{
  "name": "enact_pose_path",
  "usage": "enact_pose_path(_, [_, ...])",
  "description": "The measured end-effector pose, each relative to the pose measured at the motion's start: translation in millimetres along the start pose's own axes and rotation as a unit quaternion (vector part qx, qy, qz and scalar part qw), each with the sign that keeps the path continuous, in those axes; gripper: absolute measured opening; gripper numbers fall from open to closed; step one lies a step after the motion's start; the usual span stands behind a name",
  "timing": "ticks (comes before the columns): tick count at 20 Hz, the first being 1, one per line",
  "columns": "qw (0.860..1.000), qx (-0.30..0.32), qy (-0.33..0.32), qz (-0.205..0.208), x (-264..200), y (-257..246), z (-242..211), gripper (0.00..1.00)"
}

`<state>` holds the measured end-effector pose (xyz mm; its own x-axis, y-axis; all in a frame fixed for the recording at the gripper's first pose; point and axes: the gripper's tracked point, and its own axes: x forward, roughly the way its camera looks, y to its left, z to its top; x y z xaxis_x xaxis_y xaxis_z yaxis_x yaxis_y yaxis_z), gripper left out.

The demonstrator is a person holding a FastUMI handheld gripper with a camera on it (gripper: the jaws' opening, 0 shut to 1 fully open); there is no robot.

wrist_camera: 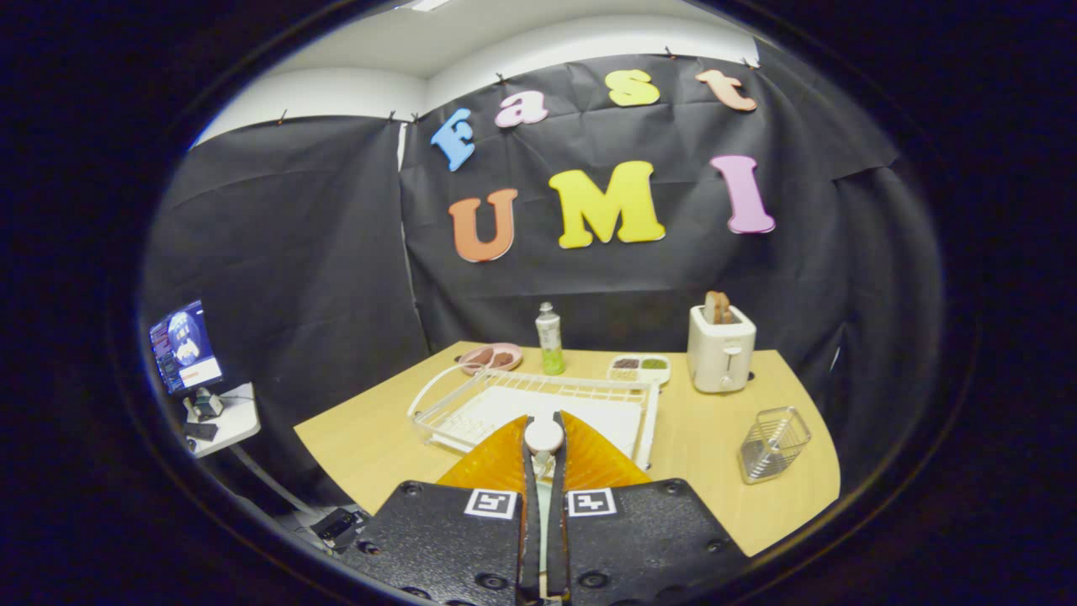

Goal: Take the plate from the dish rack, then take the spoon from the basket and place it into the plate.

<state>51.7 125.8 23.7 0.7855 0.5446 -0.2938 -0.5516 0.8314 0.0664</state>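
My gripper point(543, 418) is shut on a white spoon point(543, 438), whose rounded end sticks up between the two fingertips. Right under the fingers lies an amber, ribbed plate point(496, 465); it spreads out on both sides of them, and its middle is hidden by the gripper. The plate sits at the near side of the white wire dish rack point(471, 396), which stands just beyond the fingers on the wooden table point(370, 442). The wire basket point(774, 443) stands to the right of the rack and looks empty.
Behind the rack are a pink plate with food point(490, 358), a green bottle point(550, 339), a small white divided dish point(639, 367) and a white toaster point(720, 349) with bread in it. A monitor point(185, 347) stands on a side table to the left.
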Motion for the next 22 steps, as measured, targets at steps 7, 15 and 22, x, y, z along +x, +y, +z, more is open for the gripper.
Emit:
enact_pose_path(7, [0.994, 0.019, 0.102, 0.038, 44, 51, -76, 0.09])
enact_pose_path(15, [0.984, 0.07, 0.149, 0.065, 61, 56, -98, 0.15])
enact_pose_path(22, [0.993, 0.017, 0.118, -0.013, 65, 20, -86, 0.6])
